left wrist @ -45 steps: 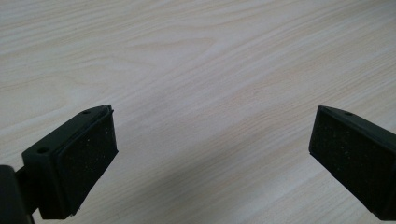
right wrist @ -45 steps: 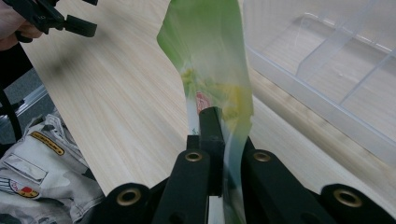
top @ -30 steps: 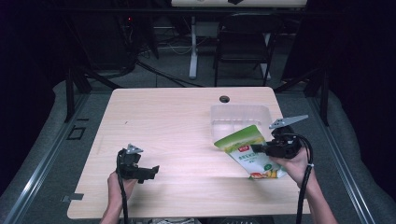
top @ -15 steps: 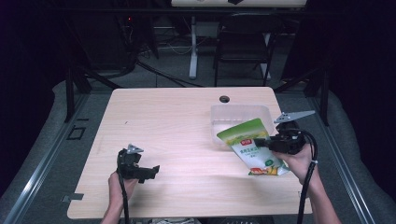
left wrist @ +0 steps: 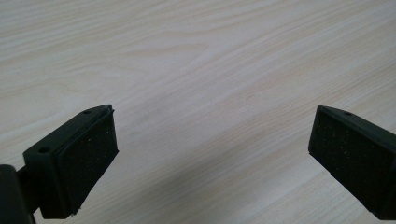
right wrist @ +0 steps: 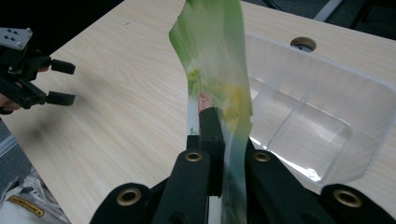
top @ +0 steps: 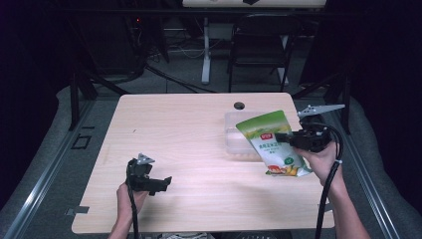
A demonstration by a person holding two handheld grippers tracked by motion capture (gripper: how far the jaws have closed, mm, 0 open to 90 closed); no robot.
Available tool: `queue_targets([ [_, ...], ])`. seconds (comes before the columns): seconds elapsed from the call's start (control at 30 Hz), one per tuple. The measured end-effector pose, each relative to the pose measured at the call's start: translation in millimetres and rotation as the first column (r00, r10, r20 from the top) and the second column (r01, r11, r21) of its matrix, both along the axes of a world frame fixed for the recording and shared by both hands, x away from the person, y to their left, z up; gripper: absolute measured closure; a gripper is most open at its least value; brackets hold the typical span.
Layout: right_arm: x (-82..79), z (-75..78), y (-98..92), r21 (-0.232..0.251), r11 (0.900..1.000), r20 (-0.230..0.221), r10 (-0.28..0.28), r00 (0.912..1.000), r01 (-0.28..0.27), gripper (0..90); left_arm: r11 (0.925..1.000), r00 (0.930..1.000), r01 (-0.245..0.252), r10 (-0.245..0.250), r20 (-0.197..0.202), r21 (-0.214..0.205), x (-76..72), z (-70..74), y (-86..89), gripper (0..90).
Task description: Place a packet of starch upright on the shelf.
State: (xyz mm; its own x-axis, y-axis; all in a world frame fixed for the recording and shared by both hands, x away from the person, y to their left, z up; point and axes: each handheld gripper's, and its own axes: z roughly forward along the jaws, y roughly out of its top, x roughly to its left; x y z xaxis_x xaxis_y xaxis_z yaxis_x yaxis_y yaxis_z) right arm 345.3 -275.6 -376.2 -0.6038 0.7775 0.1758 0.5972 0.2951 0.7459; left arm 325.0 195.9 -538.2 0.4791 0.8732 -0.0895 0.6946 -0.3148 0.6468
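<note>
The pale wood-grain table (top: 189,149) fills the middle of the high view, its matte top bare across the left half, a small round hole near the far edge. Right of centre sits a clear plastic tray (top: 234,137), thin-walled with moulded dividers that show best in the right gripper view, where it takes up the right side of the frame. Held partly over that tray, lifted off the table and tilted, is a glossy green snack pouch (top: 271,142), flat and flexible, white with print toward its lower end; its position suggests it is being carried to or from the tray, though which cannot be told. The right gripper (top: 288,138), at the right of the high view, has its black jaws pinched tight on the pouch's edge, a sensible hold for a thin film bag. At lower left the left gripper (top: 161,183) hovers idle near the tabletop, its rubber-faced pads (left wrist: 88,161) spread wide and holding nothing.
</note>
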Motion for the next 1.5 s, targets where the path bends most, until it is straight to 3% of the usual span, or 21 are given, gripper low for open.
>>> queue_targets([
  [0.23,7.4,3.2,-3.7,-0.009,0.9995,0.003,-0.029,0.9996,0.029,90.0,0.9999,0.9999,0.012,-0.012,0.000,0.002,0.6,0.6,-2.4,1.1],
  [0.5,17.3,6.4,-10.8,0.005,0.9986,0.009,-0.053,0.9986,0.053,90.0,0.9999,0.9999,0.012,-0.012,0.000,0.003,1.5,0.6,-2.6,1.1],
  [0.6,19.2,9.3,-12.3,0.036,0.9975,0.019,-0.062,0.9979,0.061,90.0,0.9999,0.9999,0.010,-0.010,0.004,0.003,2.3,2.0,-2.1,1.1],
  [0.67,20.4,12.0,-12.2,0.028,0.9974,0.025,-0.067,0.9975,0.066,90.0,1.0000,0.9998,0.001,-0.001,0.019,0.002,2.0,2.6,-1.8,1.2],
  [0.93,25.5,18.0,-15.3,0.043,0.9944,0.043,-0.099,0.9942,0.097,90.0,1.0000,1.0000,0.002,-0.002,0.008,-0.006,2.2,2.2,1.3,1.2],
  [1.5,48.1,13.6,-22.8,0.075,0.9739,0.067,-0.219,0.9733,0.214,90.0,0.9999,1.0000,-0.008,0.008,0.004,-0.008,1.7,1.5,4.7,1.3],
])
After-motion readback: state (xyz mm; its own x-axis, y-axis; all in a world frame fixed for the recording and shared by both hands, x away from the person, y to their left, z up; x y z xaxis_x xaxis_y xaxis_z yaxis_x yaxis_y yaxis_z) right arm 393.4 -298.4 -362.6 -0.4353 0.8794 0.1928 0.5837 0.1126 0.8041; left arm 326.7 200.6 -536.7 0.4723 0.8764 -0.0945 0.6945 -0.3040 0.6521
